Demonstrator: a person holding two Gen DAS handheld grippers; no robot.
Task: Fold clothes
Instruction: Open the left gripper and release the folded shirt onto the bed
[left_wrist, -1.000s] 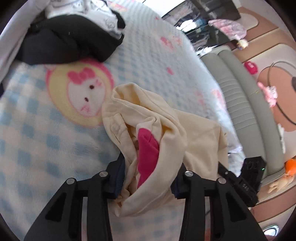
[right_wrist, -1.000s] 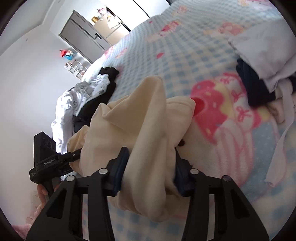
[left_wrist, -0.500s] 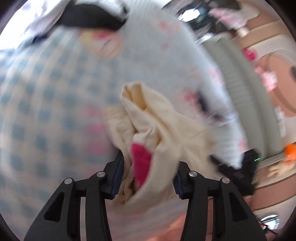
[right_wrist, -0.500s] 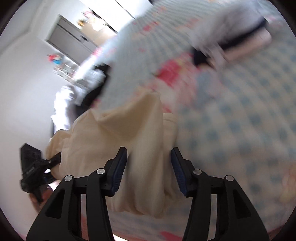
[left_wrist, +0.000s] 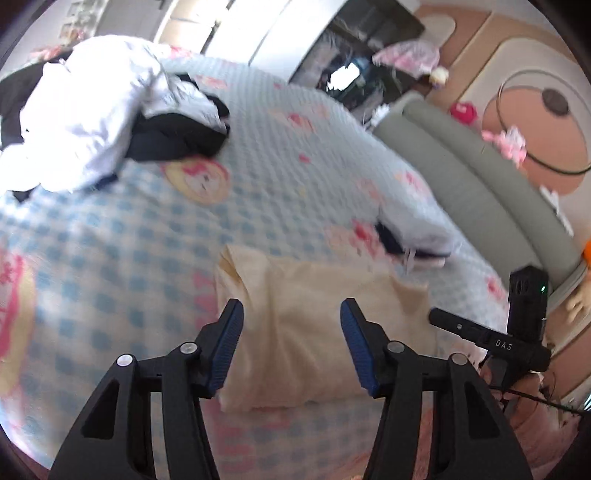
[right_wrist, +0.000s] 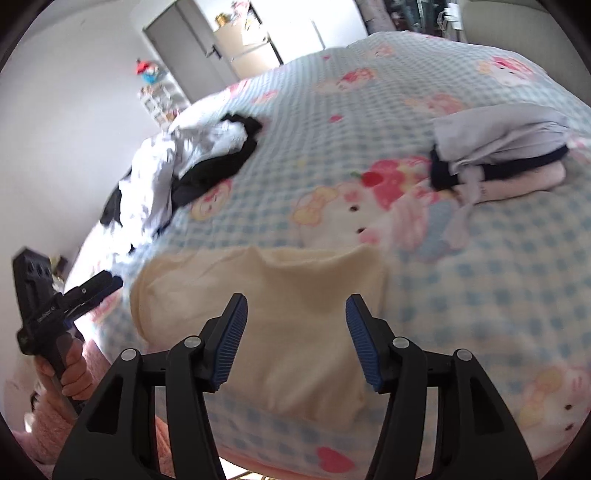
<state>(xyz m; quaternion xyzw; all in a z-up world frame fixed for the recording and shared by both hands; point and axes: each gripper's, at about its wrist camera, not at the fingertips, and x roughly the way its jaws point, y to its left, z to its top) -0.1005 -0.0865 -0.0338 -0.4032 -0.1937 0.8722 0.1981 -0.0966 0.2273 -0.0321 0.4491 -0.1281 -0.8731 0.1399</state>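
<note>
A cream garment (left_wrist: 295, 325) (right_wrist: 295, 317) lies folded flat near the front edge of the bed. My left gripper (left_wrist: 291, 343) hovers just above it, open, nothing between its blue pads. My right gripper (right_wrist: 295, 336) is also open over the same garment, empty. Each gripper shows in the other's view: the right one (left_wrist: 491, 339) at the garment's right side, the left one (right_wrist: 70, 299) at its left, held by a hand (right_wrist: 74, 369).
The bed has a blue-checked cartoon blanket (right_wrist: 369, 129). A heap of white and black clothes (left_wrist: 92, 110) (right_wrist: 177, 170) lies at the far left. A stack of folded clothes (right_wrist: 506, 151) (left_wrist: 410, 236) sits at the right. A grey-green headboard (left_wrist: 480, 184) runs along the right.
Both grippers held the bunched cream garment a second ago. They have let go and opened, and it now lies flat on the bed with the pink part hidden.
</note>
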